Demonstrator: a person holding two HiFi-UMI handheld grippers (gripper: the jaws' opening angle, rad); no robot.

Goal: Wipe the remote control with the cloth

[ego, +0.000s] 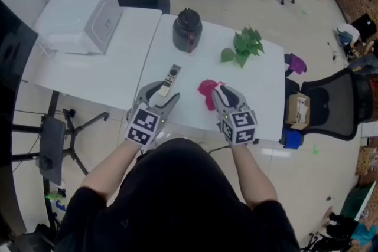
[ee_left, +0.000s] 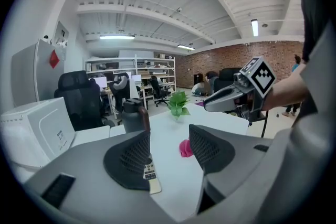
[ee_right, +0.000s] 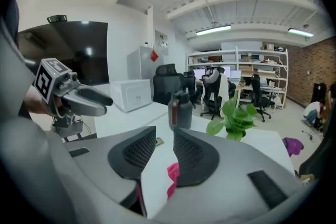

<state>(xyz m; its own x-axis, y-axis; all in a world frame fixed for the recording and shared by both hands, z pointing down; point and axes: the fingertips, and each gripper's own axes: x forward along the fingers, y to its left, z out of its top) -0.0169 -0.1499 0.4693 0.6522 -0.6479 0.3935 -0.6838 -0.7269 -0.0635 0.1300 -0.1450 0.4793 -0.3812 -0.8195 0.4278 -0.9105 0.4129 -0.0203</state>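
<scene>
Pink cloth [ego: 206,93] on table [ego: 260,88] just ahead of right tongs [ego: 221,91], narrowly apart, seemingly empty; remote [ego: 171,77] lies lengthwise before gaping left tongs [ego: 160,94].

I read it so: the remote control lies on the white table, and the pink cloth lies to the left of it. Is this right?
Not quite. The pink cloth lies to the right of the remote control, not to the left. Both are on the white table, as you say. The head view shows it.
</scene>
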